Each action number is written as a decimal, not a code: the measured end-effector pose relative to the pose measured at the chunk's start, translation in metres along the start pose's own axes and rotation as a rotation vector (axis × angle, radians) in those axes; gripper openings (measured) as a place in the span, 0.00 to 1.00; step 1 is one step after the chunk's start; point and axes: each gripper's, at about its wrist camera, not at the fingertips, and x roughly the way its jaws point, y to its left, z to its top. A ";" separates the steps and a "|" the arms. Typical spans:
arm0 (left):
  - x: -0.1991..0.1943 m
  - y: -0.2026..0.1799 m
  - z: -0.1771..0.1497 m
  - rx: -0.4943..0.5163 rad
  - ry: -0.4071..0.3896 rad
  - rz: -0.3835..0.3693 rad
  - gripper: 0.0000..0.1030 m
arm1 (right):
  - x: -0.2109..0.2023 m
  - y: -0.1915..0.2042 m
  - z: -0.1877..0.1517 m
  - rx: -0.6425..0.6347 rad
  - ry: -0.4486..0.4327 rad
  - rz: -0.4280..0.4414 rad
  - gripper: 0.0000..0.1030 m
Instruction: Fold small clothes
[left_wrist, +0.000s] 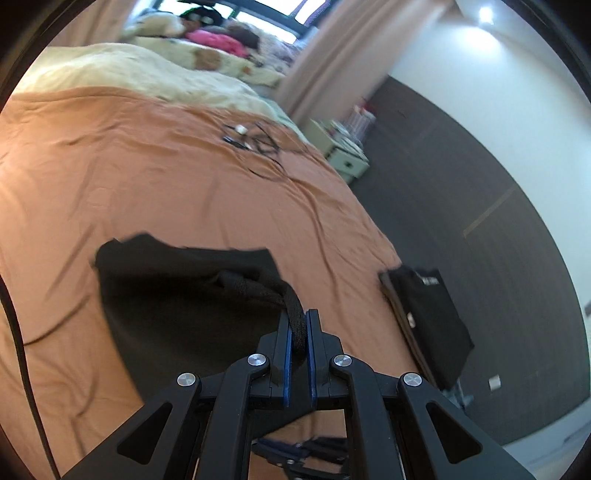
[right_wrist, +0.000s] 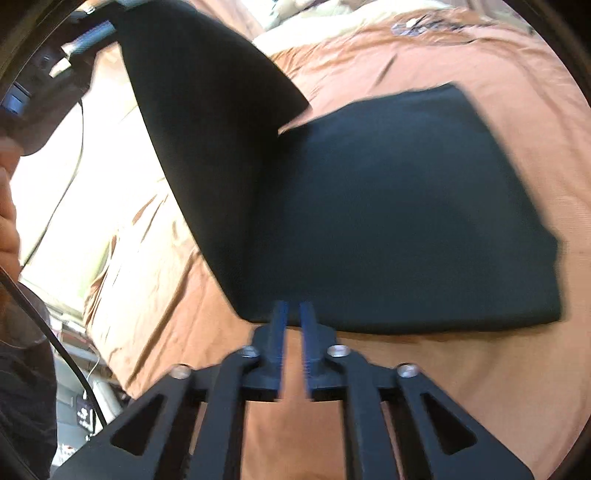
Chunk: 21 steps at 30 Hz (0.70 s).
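While the orange bedsheet (left_wrist: 147, 177) lay wrinkled across the bed, the black garment (left_wrist: 177, 295) rested on it at the left of the left wrist view, one bunched hem drawn up off the sheet. The left tongs (left_wrist: 299, 332) were clenched on that thick fold, the cloth pinched between the blue pads. Further right, near the bed's edge, a folded black garment (left_wrist: 428, 317) sat on a flat board. Beyond, a tangle of thin black cables (left_wrist: 258, 142) lay on the sheet, well apart from both.

Through the right wrist view, a raised flap of the black garment (right_wrist: 207, 122) stood up at left, while the rest spread flat to the right. The right tongs (right_wrist: 293, 317) sat at the garment's near edge, jaws slightly parted with bare sheet showing between them, gripping nothing.
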 end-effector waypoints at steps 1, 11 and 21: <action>0.014 -0.008 -0.003 0.013 0.022 -0.007 0.06 | -0.007 -0.005 -0.002 0.008 -0.015 -0.011 0.43; 0.105 -0.040 -0.041 0.040 0.219 -0.043 0.09 | -0.053 -0.071 -0.020 0.118 -0.086 -0.024 0.64; 0.092 -0.016 -0.049 -0.015 0.200 -0.027 0.57 | -0.056 -0.102 -0.014 0.125 -0.093 -0.008 0.64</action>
